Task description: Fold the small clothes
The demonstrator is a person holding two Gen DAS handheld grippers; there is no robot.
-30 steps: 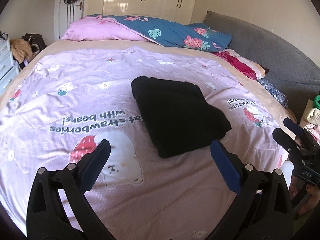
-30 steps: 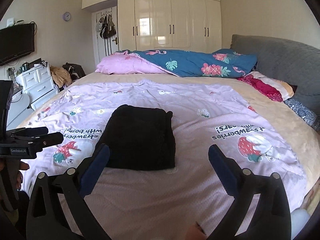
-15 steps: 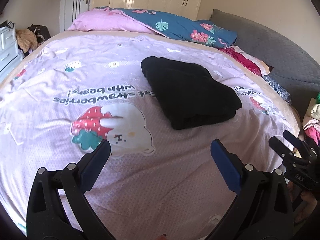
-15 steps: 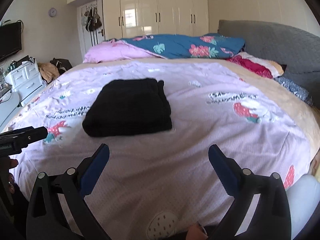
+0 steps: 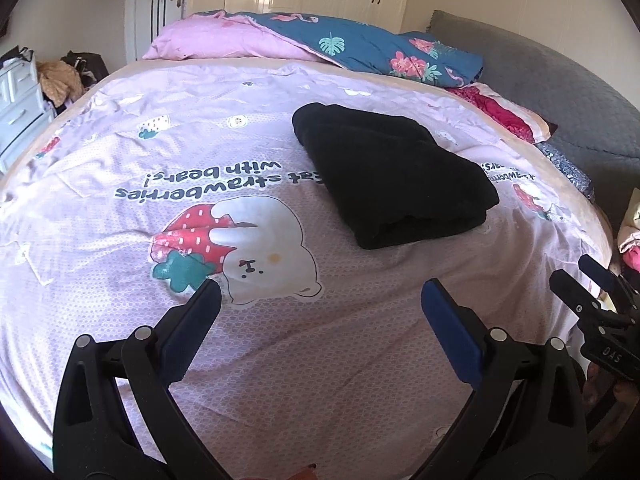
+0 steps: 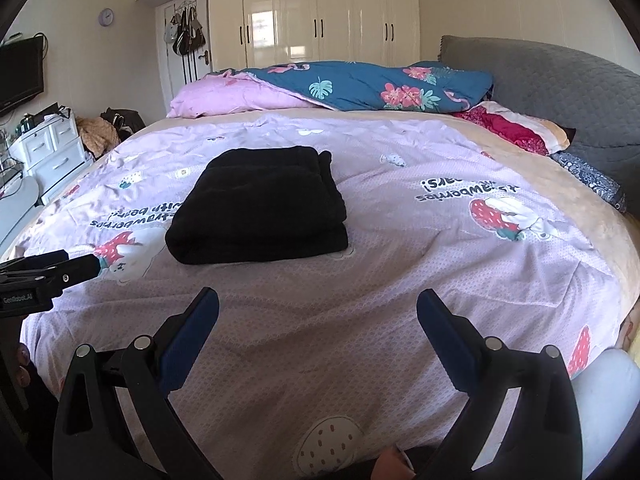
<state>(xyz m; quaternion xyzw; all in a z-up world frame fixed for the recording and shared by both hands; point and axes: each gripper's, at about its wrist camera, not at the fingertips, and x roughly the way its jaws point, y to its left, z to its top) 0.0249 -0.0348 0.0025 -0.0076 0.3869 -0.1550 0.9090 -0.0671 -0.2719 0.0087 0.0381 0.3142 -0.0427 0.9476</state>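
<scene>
A: What writing is legible?
B: The pink bedspread [image 5: 280, 360] reads "strawberries with bears!", upside down, just beyond its printed bear [image 5: 264, 248].
A: Anything else?
B: "DAS" on the right gripper [image 5: 600, 292]; "GenRobot.AI" on the left gripper [image 6: 48, 268].

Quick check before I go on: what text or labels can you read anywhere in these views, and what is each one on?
"eat strawberries with bears!", upside down, first word partly hidden by the folded black garment: printed on the pink bedspread.
"GenRobot.AI": label on the left claw, seen from the right wrist.
"DAS": label on the right claw, seen from the left wrist.
Purple wall clock: numerals too small to read.
</scene>
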